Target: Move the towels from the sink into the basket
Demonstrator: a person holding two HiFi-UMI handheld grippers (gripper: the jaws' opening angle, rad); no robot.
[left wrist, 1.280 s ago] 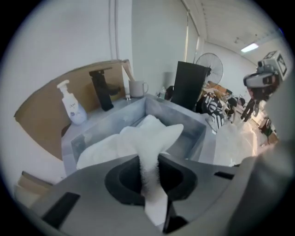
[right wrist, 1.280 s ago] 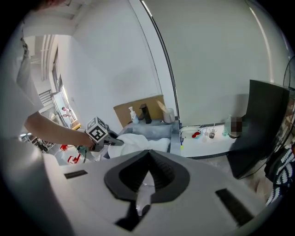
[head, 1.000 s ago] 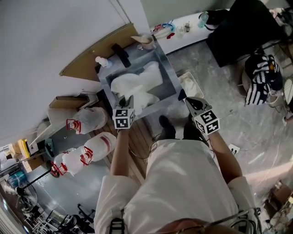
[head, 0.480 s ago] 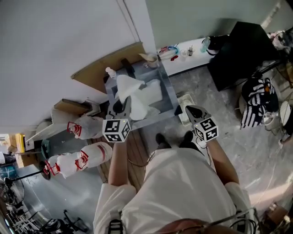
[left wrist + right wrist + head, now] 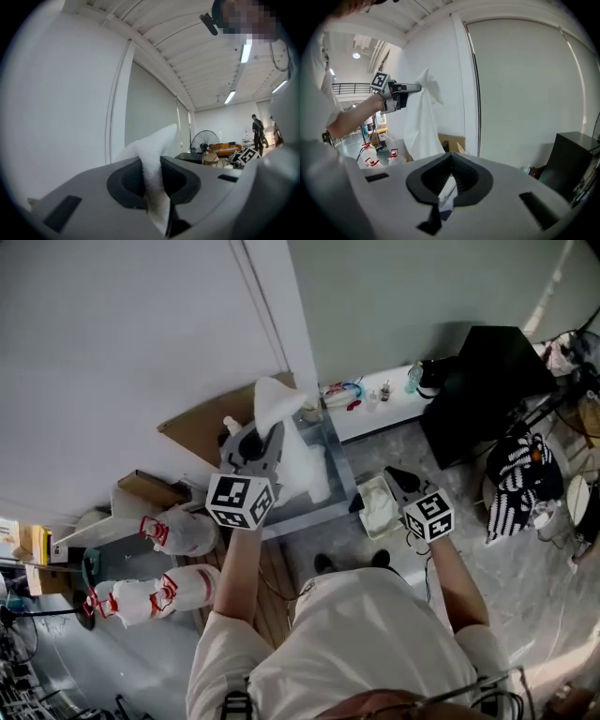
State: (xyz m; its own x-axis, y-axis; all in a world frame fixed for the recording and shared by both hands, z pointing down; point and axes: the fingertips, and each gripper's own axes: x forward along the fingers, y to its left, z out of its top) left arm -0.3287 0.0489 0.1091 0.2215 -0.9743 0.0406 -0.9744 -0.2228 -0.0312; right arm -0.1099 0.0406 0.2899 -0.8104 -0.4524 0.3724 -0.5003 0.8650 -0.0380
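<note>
In the head view the left gripper (image 5: 265, 432) holds 1 white towel (image 5: 281, 409) high over the sink (image 5: 314, 518), while the right gripper (image 5: 398, 479) hovers near the basket (image 5: 367, 491) on the floor just right of the sink. The left gripper view shows its jaws clamped on a fold of that towel. The right gripper view shows its own jaws drawn together, with the towel hanging at far left.

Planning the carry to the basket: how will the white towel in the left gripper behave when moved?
Likely floppy: the white towel hangs in loose folds from the left gripper. Probably light, since one small pinch carries it all. It may swing, as most of it dangles below the fingers.
</note>
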